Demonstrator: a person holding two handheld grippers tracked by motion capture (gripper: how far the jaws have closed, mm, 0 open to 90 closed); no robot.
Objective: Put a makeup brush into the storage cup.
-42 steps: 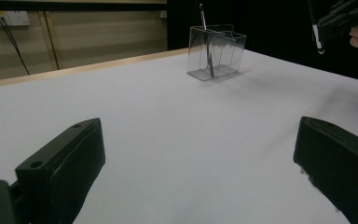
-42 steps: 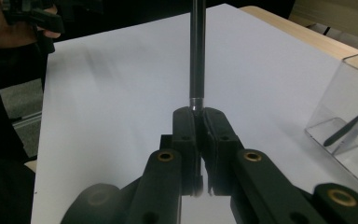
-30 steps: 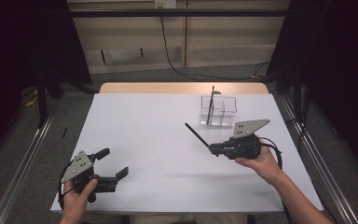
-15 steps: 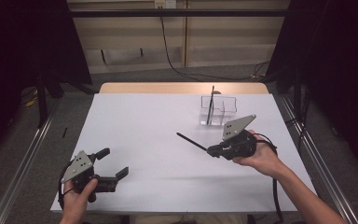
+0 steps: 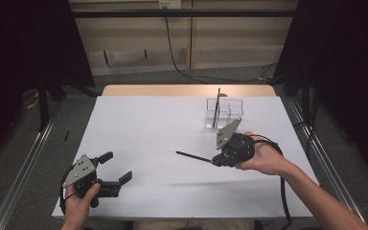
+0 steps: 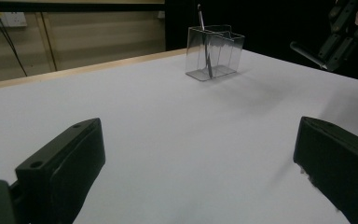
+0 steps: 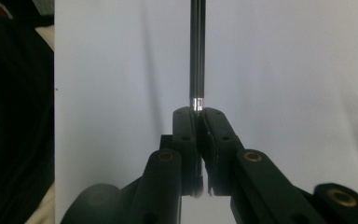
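Above the right side of the white surface (image 5: pixel 139 129), the right tool (image 5: pixel 215 161) is clamped on a black pen (image 5: pixel 194 156) that points left. Just beyond it stands a clear holder (image 5: pixel 233 108) with another pen (image 5: pixel 216 108) upright inside. At the near left corner the left tool (image 5: pixel 117 167) rests with its jaws apart, holding nothing.

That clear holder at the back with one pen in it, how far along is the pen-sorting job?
One black pen already stands in the clear holder. A second pen is in hand: the right gripper is shut on its end and carries it above the white table, short of the holder. It is not yet dropped in. The left gripper rests open near the front edge, holding nothing.
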